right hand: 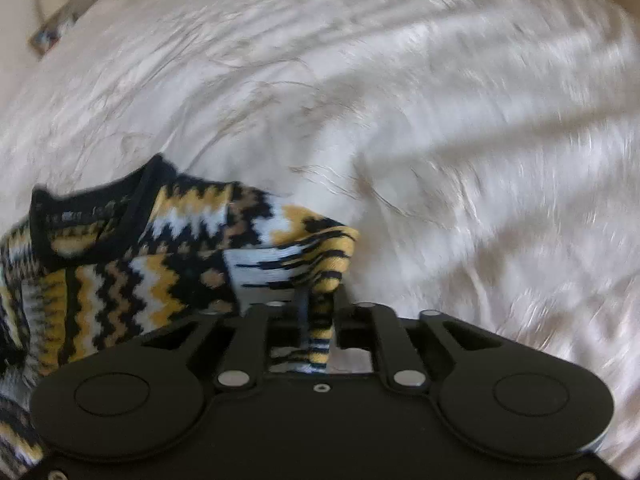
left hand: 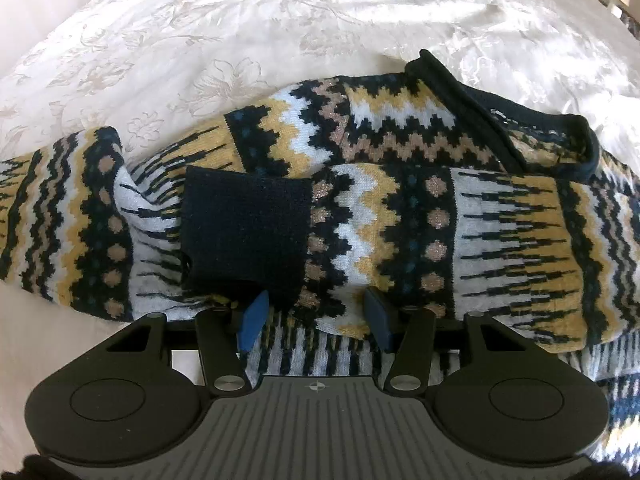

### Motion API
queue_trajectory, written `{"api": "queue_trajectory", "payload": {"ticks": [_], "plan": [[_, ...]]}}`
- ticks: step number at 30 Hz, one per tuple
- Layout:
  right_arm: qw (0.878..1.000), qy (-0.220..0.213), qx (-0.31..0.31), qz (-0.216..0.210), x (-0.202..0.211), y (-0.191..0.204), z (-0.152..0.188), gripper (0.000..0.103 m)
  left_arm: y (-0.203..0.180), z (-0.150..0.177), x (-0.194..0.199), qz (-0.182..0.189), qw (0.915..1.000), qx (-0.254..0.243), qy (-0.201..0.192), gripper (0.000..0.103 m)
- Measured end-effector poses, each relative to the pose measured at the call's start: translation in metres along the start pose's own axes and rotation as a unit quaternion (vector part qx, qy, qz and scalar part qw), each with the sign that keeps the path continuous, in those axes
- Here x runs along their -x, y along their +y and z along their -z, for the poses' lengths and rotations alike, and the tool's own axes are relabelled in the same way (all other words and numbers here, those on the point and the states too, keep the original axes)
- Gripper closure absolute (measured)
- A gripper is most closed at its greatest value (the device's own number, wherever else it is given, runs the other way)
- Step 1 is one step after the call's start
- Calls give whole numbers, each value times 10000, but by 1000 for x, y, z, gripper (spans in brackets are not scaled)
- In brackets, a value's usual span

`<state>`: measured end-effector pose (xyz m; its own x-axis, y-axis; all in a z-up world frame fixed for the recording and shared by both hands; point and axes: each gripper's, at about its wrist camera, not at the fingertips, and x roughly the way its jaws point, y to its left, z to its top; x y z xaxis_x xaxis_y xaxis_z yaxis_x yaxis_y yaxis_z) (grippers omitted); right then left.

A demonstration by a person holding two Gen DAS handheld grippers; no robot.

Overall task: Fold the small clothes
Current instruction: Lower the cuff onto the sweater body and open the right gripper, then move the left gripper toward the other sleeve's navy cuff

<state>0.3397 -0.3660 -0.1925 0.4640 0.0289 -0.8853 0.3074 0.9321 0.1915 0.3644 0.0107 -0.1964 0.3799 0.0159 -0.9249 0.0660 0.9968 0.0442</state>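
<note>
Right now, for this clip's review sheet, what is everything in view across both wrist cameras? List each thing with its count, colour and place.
sweater: one, knit in navy, white, mustard and tan zigzags and dots; lying on the bed cover, neckline towards the far side.
sleeve cuff: one in view, plain navy; folded across the sweater's body, just ahead of the left gripper.
bed cover: one, white with a faint floral weave; under everything, rumpled.
objects at the bed's far edges: small, blurred; cannot tell what they are.
left gripper: one, black with blue pads; over the sweater's near edge, jaws apart, pads not pressing cloth.
right gripper: one, black; at the sweater's shoulder corner, jaws closed on a fold of knit.
</note>
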Motion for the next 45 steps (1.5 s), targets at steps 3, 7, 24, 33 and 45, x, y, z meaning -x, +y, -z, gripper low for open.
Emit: {"api": "queue_trajectory", "payload": {"ticks": [3, 7, 24, 33, 45], "plan": [[9945, -401, -907, -323, 20, -30, 4, 62, 3, -2, -1, 44, 10000, -5, -2, 51], [9934, -469, -971, -383, 43, -43, 15, 61, 3, -1, -1, 14, 10000, 14, -25, 51], [9987, -246, -19, 452, 36, -6, 71, 48, -4, -1, -4, -12, 9999, -112, 86, 50], [9980, -556, -96, 287, 83, 2, 83, 30, 0, -1, 6, 99, 9995, -272, 78, 51], [9988, -360, 235, -221, 109, 27, 122, 10, -17, 49, 80, 182, 9982, -524, -223, 50]]}}
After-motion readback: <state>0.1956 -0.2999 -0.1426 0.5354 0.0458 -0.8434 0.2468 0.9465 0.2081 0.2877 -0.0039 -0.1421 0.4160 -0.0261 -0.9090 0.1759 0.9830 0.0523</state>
